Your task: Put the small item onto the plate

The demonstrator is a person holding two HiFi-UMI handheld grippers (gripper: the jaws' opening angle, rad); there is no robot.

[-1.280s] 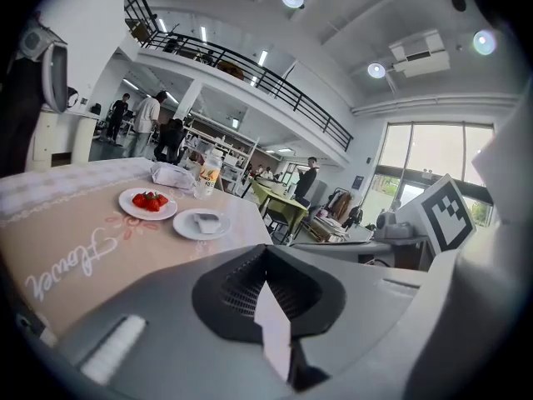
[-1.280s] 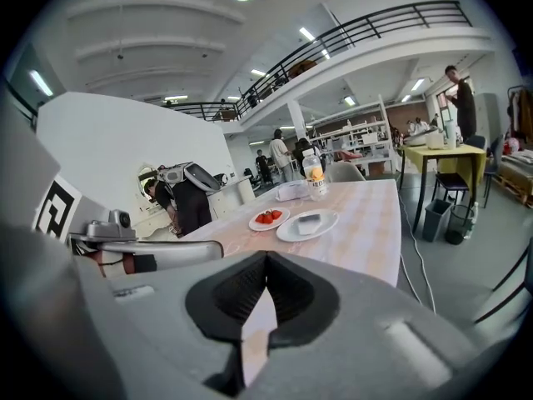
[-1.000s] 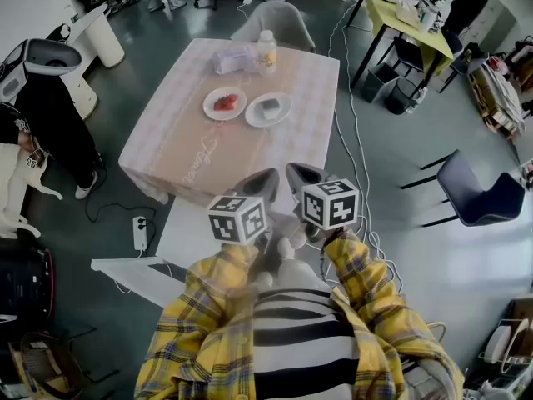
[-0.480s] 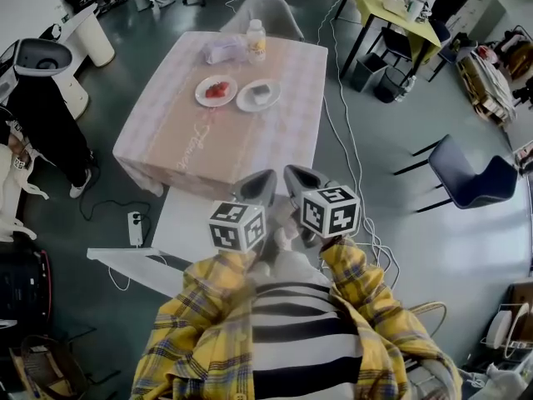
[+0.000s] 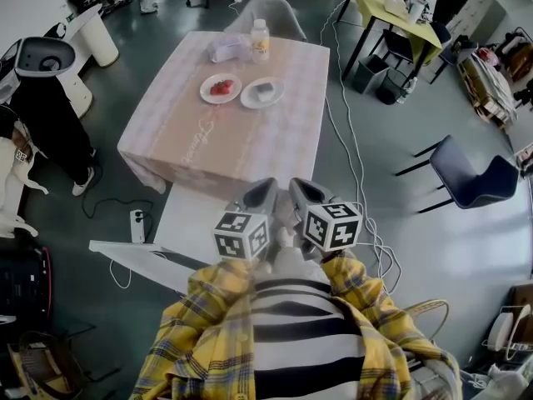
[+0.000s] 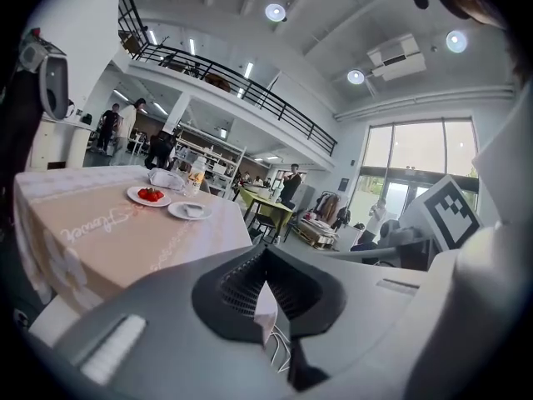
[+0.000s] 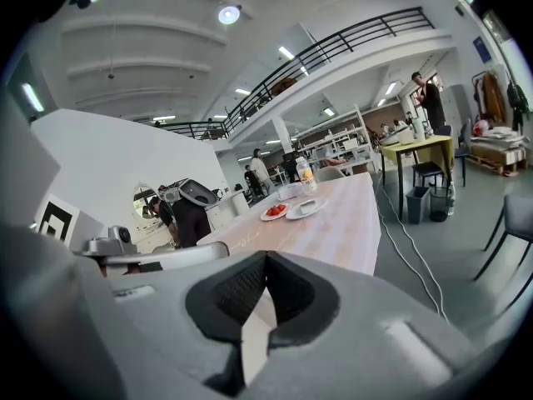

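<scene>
Far ahead on the pink-clothed table [image 5: 225, 144] stand two white plates. The left plate [image 5: 206, 91] holds red strawberries [image 5: 221, 87]; the right plate [image 5: 247, 100] holds a small grey item [image 5: 265, 91]. Both plates also show in the left gripper view [image 6: 133, 197] and the right gripper view [image 7: 312, 210]. My left gripper [image 5: 259, 193] and right gripper [image 5: 306, 192] are held side by side close to my chest, well short of the table. Each one is shut with nothing in it [image 6: 266, 250] [image 7: 265, 258].
A bottle [image 5: 261, 38] and a clear plastic bag [image 5: 229, 50] stand at the table's far end, before a grey chair [image 5: 268, 13]. A white board [image 5: 179, 223] lies between me and the table. Cables [image 5: 354, 165] run along the floor; a blue chair [image 5: 466, 177] stands right, a person [image 5: 46, 132] left.
The head view has shifted a little, so the table sits slightly higher and nearer in frame. Both grippers stay shut together by my chest.
</scene>
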